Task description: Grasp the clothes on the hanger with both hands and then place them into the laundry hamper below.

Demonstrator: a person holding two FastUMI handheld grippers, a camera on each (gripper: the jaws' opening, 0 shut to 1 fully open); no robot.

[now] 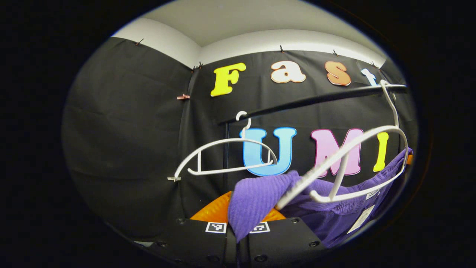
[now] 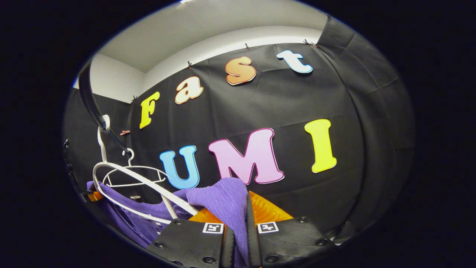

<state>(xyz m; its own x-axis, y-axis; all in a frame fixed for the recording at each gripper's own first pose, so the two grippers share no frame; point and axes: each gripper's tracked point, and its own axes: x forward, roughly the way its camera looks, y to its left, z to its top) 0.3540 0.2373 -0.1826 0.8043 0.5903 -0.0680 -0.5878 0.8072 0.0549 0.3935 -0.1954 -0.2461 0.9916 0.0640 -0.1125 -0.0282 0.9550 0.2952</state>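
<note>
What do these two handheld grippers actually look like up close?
In each view, the gripper's body shows as two flat black plates with round screw heads. Each plate carries a small square black-and-white marker near its inner edge. The left gripper and right gripper look alike, each with a narrow slot between the plates.

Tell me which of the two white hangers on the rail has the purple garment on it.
The nearer white hanger, tilted beside the purple garment; the farther hanger hangs bare.

Purple ribbed garment (image 1: 256, 197), bunched, draped partly off white hanger (image 1: 346, 163) on black rail (image 1: 316, 99)
</note>
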